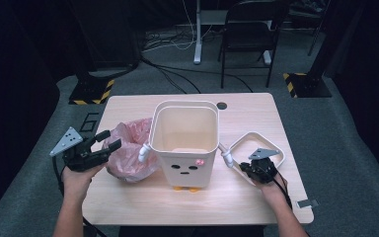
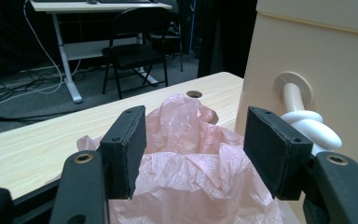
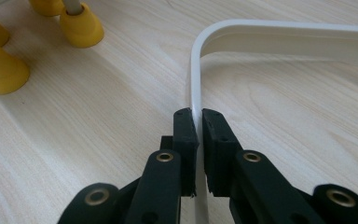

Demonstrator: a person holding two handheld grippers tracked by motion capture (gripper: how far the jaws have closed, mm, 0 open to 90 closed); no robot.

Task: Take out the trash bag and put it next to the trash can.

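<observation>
A pale wooden tabletop (image 1: 128, 207) stood in a dark room with a folding chair (image 1: 249, 29) and loose cables behind it. The right gripper (image 3: 199, 122) had its jaws pinched on the thin white frame (image 3: 279, 32), which lay flat on the tabletop to the right of the cream bin (image 1: 185, 143), near the bin's yellow feet (image 3: 81, 28). The left gripper (image 2: 193, 149) held its jaws wide apart, gripping nothing, just above the crumpled pink bag (image 2: 186, 186) that lay against the bin's left side, beside the white knob (image 2: 310, 128).

The grip on the frame was narrow, on one edge only. If the frame were lifted from there, it would likely swing or twist out of the jaws. The bag was thin and slippery; a shallow bite could catch one layer, tear it, or drag it against the bin.
</observation>
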